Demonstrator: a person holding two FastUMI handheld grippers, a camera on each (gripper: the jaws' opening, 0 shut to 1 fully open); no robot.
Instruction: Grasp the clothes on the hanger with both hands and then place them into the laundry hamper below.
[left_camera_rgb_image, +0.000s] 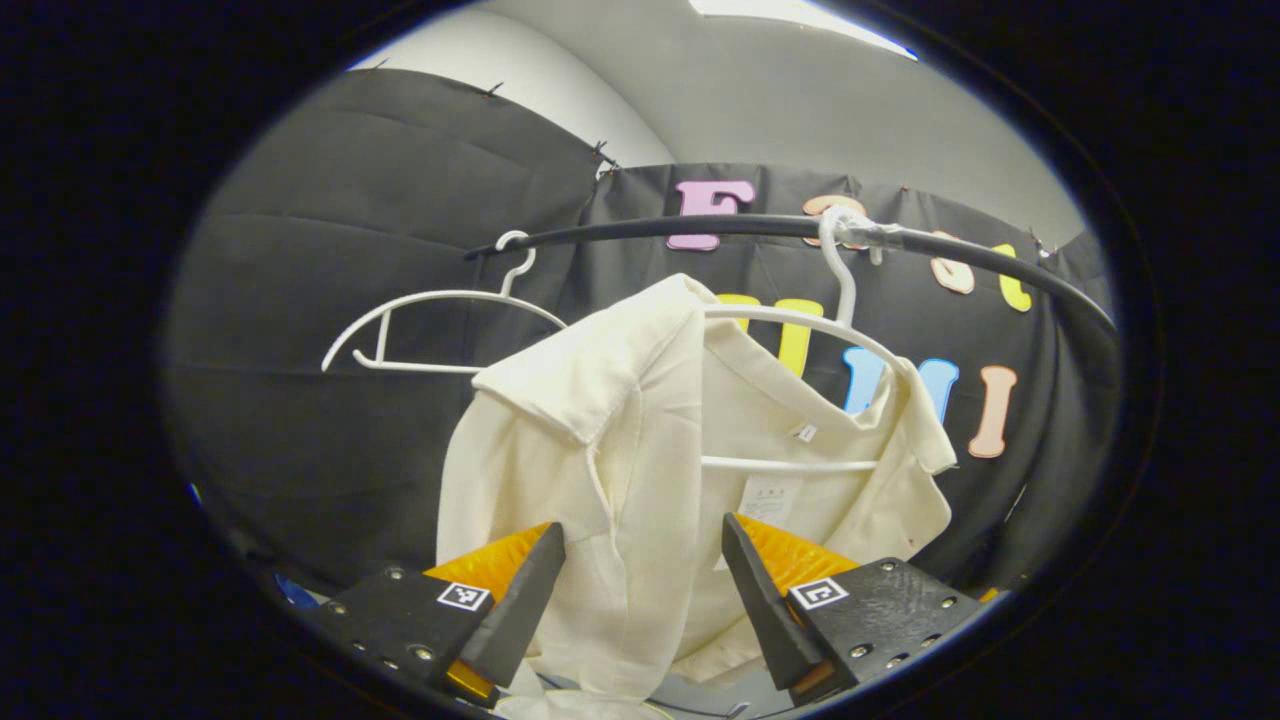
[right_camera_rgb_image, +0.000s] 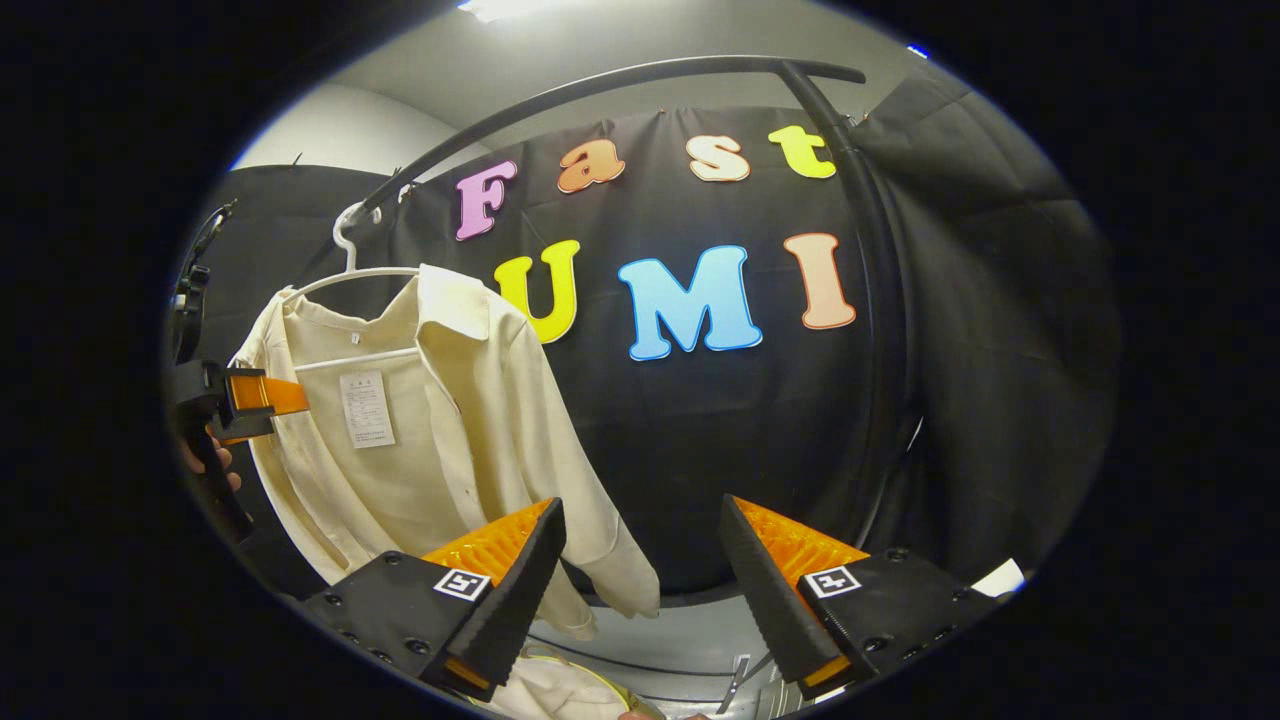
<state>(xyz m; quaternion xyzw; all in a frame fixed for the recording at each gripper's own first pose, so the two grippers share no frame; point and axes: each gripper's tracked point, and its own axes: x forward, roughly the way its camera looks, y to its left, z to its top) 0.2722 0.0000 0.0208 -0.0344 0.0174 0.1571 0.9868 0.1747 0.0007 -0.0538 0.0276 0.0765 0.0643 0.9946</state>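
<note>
Nearest in the left gripper view is the left gripper (left_camera_rgb_image: 643, 590), its two fingers spread wide apart with the cream shirt (left_camera_rgb_image: 640, 470) hanging down in the gap between them; neither finger presses on the cloth, so it grips nothing. The shirt sits on a white hanger (left_camera_rgb_image: 790, 330) whose hook is looped over a dark curved rail (left_camera_rgb_image: 640, 228). One shoulder of the shirt is bunched toward the middle, the collar is open, and a small tag and a paper label show on the inside of the back. Further along the same rail, to the left in this view, hangs a second white hanger (left_camera_rgb_image: 430, 330), bare. Behind everything hangs the black cloth wall. In the right gripper view, the right gripper (right_camera_rgb_image: 640, 590) comes first at the bottom, its jaws likewise gaping, with only the dark backdrop and a strip of pale floor between the fingers. The shirt (right_camera_rgb_image: 430, 440) hangs well off to the left of it on its hanger (right_camera_rgb_image: 350, 270), front open, one sleeve trailing down toward the gripper's left finger but apart from it. At the shirt's far edge the left gripper (right_camera_rgb_image: 255, 395) reaches in from the side, held by a person's hand (right_camera_rgb_image: 215, 470); from here I cannot tell whether it touches the cloth. The rail (right_camera_rgb_image: 600, 85) arcs overhead and bends down into an upright post on the right.
</note>
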